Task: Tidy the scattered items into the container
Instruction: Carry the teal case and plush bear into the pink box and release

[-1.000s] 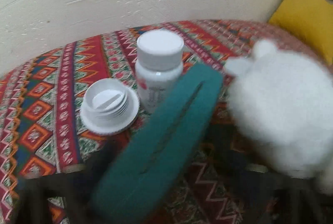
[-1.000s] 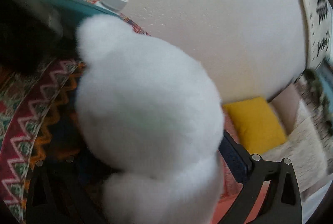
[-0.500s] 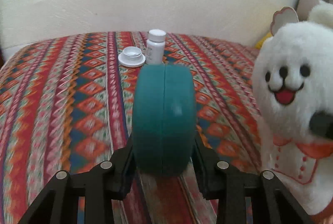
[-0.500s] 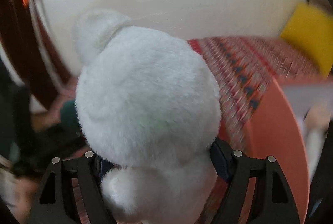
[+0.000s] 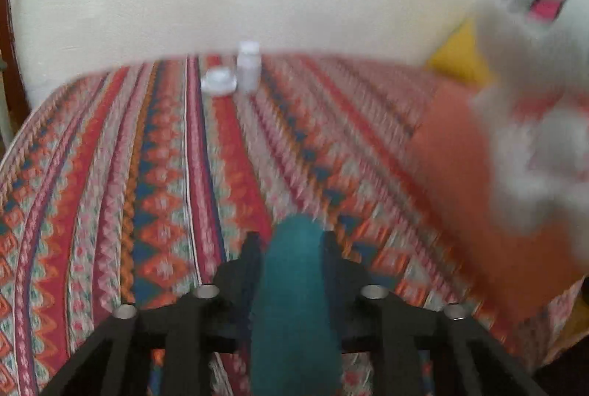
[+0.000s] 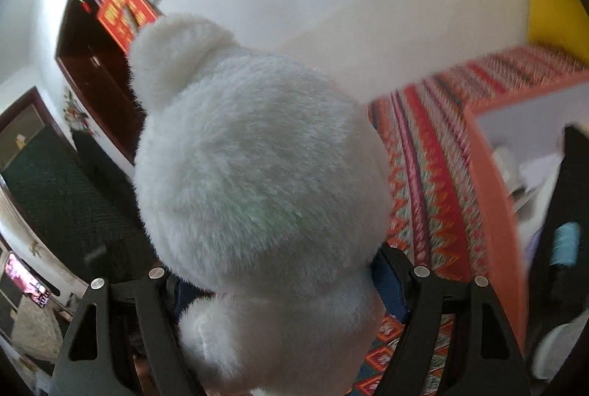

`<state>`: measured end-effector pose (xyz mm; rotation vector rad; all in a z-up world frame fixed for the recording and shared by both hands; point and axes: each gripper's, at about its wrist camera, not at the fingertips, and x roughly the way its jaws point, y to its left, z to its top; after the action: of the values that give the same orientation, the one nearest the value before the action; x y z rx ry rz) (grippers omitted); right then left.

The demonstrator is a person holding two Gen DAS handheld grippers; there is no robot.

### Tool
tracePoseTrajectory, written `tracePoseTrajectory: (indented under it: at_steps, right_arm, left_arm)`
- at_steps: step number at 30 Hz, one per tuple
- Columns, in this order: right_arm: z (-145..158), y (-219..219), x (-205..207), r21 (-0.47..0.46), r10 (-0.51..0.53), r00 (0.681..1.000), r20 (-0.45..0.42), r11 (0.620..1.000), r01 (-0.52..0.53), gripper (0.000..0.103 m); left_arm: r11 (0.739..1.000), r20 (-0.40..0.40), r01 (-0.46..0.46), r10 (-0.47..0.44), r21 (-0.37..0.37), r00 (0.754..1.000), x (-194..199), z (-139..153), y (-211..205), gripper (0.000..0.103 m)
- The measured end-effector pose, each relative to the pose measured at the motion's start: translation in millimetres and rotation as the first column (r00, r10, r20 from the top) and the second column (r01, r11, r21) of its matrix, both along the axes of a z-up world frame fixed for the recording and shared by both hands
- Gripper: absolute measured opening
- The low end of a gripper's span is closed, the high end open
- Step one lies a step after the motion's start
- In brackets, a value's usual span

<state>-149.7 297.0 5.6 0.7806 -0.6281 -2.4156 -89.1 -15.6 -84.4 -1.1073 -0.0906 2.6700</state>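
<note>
Gripping a teal, flat oval case (image 5: 294,304) edge-on between its black fingers, the left claw (image 5: 291,245) hangs above a bed covered in a red, orange and blue zigzag-patterned cloth (image 5: 147,175); its jaws have just been opening a little, though the case still sits between them. Far back on the cloth, near the cream wall, a white plastic pill bottle (image 5: 249,65) stands upright with a white round lid (image 5: 219,82) lying just to its left. Further right, the orange wall of the open container (image 5: 460,182) shows, blurred. Above it, at the right edge of the left wrist view, is the face of a fluffy white plush bear (image 5: 533,2). The right claw (image 6: 279,271) holds this bear (image 6: 257,175) around its neck, jaws wide on the soft body, its back to the camera. To the right, the container (image 6: 489,175) stands open on the cloth, with pale things inside too blurred to name.
</note>
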Motion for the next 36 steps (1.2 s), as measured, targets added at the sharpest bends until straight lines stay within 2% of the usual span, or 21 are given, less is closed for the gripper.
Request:
tracePoseTrajectory:
  at_steps: [2,3,5,7,10,12,13,14,16,18,24,30,34,36]
  right_arm:
    - [7.4,18.2,7.1,0.005,-0.040,0.999,-0.019,0.999,0.040,0.082]
    - [9.2,25.3,8.5,0.006,-0.052,0.998,-0.021,0.999,0.052,0.082]
    - [11.4,38.9,10.6,-0.001,-0.072,0.997,-0.019,0.997,0.072,0.082]
    - [12.2,47.2,11.6,-0.006,-0.080,0.997,-0.019,0.997,0.080,0.082]
    - [15.2,53.8,11.4,-0.005,-0.090,0.996,-0.016,0.996,0.090,0.082]
    - [14.5,57.3,10.5,-0.008,-0.089,0.996,-0.011,0.996,0.089,0.083]
    - [14.6,59.9,10.4,-0.008,-0.089,0.996,-0.009,0.996,0.089,0.083]
    - [12.7,62.9,7.4,-0.006,-0.093,0.996,-0.007,0.996,0.092,0.083]
    - [9.6,68.4,3.1,-0.001,-0.104,0.995,-0.005,0.995,0.104,0.083]
    - [7.7,73.5,2.5,0.006,-0.120,0.993,-0.011,0.993,0.120,0.083]
    - [22.3,96.9,8.7,-0.036,-0.182,0.981,-0.062,0.983,0.180,0.083]
    - [43.0,138.7,28.9,-0.091,-0.287,0.951,-0.113,0.956,0.278,0.083]
    - [61.5,169.7,48.1,-0.060,-0.401,0.900,-0.172,0.916,0.396,0.083]
    - [71.3,184.2,58.6,-0.027,-0.458,0.866,-0.201,0.886,0.462,0.083]
  left_arm:
    - [0.999,0.047,0.044,-0.043,-0.015,0.998,-3.1,-20.6,12.5,0.078]
    - [0.997,0.050,0.057,-0.055,-0.043,0.997,-3.9,-25.3,21.9,0.080]
    - [0.989,0.080,0.082,-0.073,-0.123,0.994,-8.0,-40.6,40.5,0.083]
    - [0.982,0.135,0.121,-0.101,-0.143,0.986,-18.5,-56.2,54.4,0.085]
    - [0.969,0.213,0.139,-0.094,-0.207,0.973,-27.8,-82.2,71.7,0.085]
    - [0.965,0.200,0.133,-0.088,-0.225,0.976,-28.1,-91.6,76.1,0.086]
    - [0.965,0.192,0.127,-0.083,-0.228,0.978,-28.2,-95.2,77.4,0.082]
    - [0.978,0.177,0.098,-0.065,-0.186,0.982,-28.5,-91.5,72.5,0.068]
    - [0.994,0.170,0.055,-0.038,-0.095,0.985,-30.5,-83.8,60.9,0.067]
    - [0.998,0.142,0.028,-0.020,-0.049,0.990,-25.9,-75.0,54.1,0.067]
    - [0.997,0.026,0.069,-0.070,0.034,0.997,-6.8,-27.8,66.0,0.067]
    - [0.976,-0.098,0.170,-0.157,0.137,0.983,-21.5,41.9,104.7,0.067]
    - [0.953,-0.175,0.270,-0.245,0.140,0.954,-26.5,98.3,157.7,0.067]
    - [0.938,-0.190,0.321,-0.295,0.128,0.937,-37.9,115.0,192.3,0.067]
